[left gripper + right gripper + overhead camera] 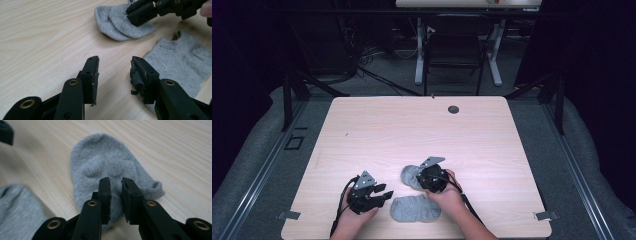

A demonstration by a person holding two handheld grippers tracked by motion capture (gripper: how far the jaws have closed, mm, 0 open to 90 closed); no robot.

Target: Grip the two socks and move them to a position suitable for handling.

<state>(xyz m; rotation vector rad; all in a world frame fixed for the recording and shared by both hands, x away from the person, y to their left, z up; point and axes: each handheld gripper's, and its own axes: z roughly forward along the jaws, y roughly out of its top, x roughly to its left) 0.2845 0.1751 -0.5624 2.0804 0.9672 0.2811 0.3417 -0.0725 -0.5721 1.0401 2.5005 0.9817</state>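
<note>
Two grey ankle socks lie near the front edge of the light wooden table point(412, 130). One sock point(408, 173) point(100, 157) is bunched beside my right gripper point(417, 176) point(115, 182). That gripper's jaws stand just above its cuff end with a narrow gap, and no fabric is pinched between them. The other sock point(414, 209) point(180, 57) lies flat, closer to the person. My left gripper point(387, 194) point(114, 62) hovers low at that flat sock's left edge, jaws wide apart and empty. In the left gripper view the right gripper point(132, 16) shows over the bunched sock point(117, 22).
A round cable hole point(453, 109) sits near the table's far edge. Bare wood stretches behind and to both sides of the socks. A dark chair point(454, 50) and a white desk frame stand on the floor beyond the table.
</note>
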